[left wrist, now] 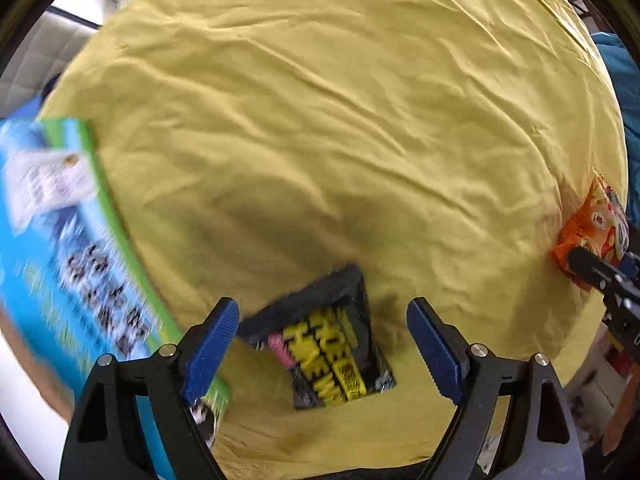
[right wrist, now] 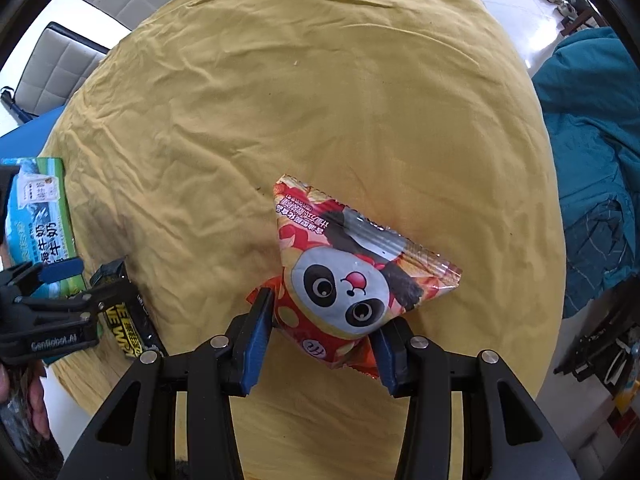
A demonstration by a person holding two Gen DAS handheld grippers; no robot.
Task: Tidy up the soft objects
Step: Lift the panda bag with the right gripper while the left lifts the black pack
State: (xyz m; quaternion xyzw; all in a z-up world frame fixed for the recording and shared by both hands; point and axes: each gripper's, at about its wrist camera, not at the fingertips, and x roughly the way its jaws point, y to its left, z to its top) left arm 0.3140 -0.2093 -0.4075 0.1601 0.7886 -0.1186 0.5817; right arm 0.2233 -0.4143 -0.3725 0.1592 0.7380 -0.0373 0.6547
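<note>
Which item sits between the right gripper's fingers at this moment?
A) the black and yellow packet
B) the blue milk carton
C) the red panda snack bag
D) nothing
C: in the right wrist view the right gripper has its blue pads against both sides of the red panda snack bag.

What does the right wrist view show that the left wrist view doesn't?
Only the right wrist view shows the panda face on the snack bag, the right gripper closed on it, and white chairs. Only the left wrist view shows the left gripper open over the black packet. Both share the yellow cloth and blue milk carton.
</note>
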